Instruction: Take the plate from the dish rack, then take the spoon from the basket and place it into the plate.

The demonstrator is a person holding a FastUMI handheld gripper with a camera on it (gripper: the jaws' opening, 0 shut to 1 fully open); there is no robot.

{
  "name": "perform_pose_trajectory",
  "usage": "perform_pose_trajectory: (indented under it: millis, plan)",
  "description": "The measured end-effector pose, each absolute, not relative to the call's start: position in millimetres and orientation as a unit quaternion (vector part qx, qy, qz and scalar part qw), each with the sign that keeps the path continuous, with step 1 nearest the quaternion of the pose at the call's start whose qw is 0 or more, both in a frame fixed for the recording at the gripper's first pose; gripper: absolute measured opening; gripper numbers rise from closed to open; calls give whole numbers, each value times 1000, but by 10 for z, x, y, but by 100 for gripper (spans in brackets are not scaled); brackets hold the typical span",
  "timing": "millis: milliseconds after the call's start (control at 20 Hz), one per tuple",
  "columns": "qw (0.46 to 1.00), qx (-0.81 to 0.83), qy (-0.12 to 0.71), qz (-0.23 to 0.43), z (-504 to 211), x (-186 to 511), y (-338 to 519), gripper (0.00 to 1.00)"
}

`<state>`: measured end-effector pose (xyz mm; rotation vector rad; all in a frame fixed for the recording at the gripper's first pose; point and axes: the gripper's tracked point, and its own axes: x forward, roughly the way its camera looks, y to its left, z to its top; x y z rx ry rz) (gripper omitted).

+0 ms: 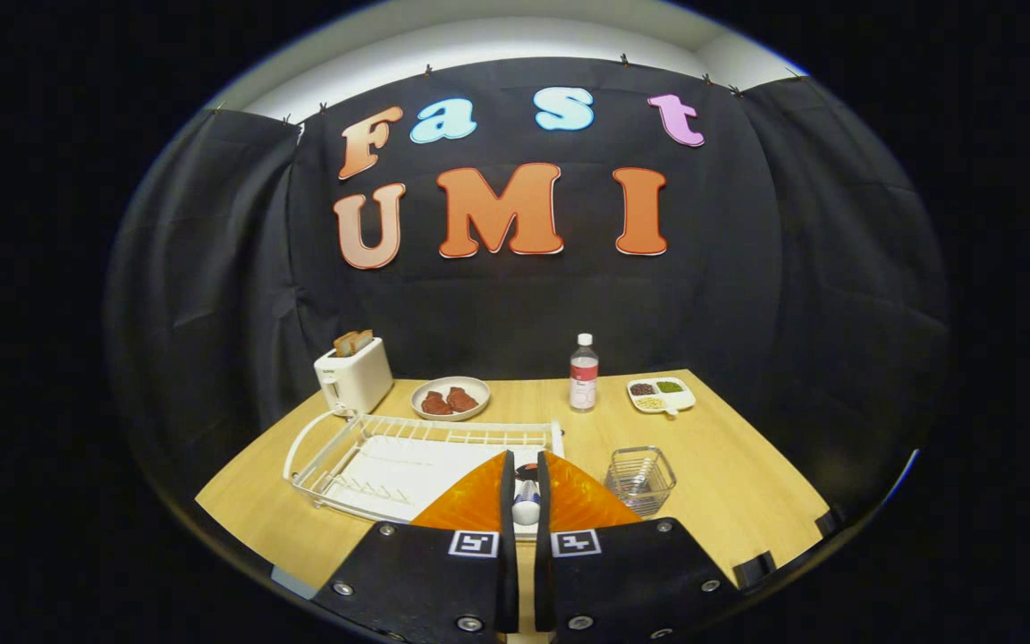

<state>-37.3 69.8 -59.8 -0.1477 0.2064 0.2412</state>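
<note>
My gripper hangs low over the wooden table, its two fingers close together and pressing on a small white-handled spoon that stands between them. Right under and behind the fingers lies an orange plate, showing on both sides of them. The spoon's dark upper end sticks up at the fingertips, over the plate. The white wire dish rack lies just beyond the plate to the left, with no dishes in it. The small wire basket stands to the right of the fingers and looks empty.
Along the back of the table stand a white toaster with bread in it, a bowl with brown pieces, a clear bottle and a white divided dish. The table's front edge runs close below the gripper.
</note>
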Motion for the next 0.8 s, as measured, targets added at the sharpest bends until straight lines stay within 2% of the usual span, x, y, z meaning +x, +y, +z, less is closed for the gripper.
perform_pose_trajectory:
  millis: [350, 800]
  plan:
    - [977, -73, 119, 163, -904, -854, 1218, 7]
    - [963, -85, 151, 207, -1360, -1136, 1457, 7]
